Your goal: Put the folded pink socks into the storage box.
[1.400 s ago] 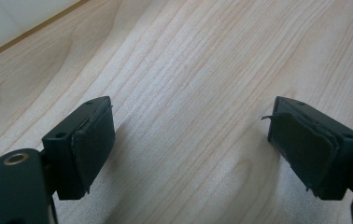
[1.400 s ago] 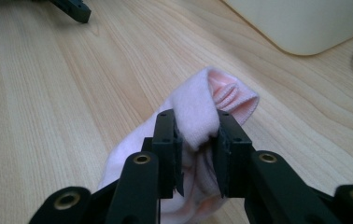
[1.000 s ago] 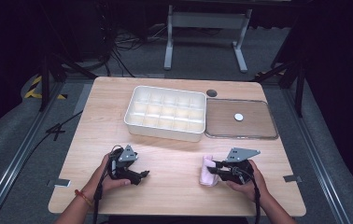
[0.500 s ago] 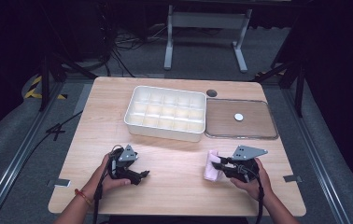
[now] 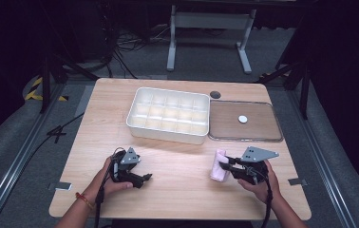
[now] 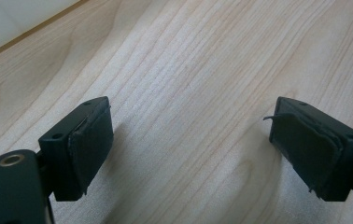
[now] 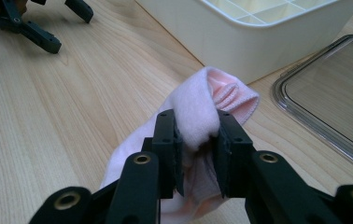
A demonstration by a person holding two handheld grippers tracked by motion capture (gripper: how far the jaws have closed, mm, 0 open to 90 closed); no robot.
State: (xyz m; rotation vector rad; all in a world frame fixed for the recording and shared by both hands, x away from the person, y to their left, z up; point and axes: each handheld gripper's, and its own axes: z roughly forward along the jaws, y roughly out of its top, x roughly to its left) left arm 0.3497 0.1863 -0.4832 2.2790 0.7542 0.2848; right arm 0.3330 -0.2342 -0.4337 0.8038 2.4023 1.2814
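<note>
Right gripper (image 7: pixel 197 140) has its jaws clamped on a pink sock (image 7: pixel 202 107), pinching a fold near the cuff; the rest of the sock lies on the table (image 5: pixel 177 190) just in front of the white divided box (image 5: pixel 168 114). Left gripper (image 5: pixel 142 178) sits near the table's front edge with jaws wide apart and nothing between them, just bare wood. Box compartments look empty; its clear lid (image 5: pixel 245 121) lies flat to the right of it, touching the box. Judgement: pickup is done, everything after is not. The sock likely goes into a compartment, so folding or rolling, placing and lidding are all left. Early stage.
</note>
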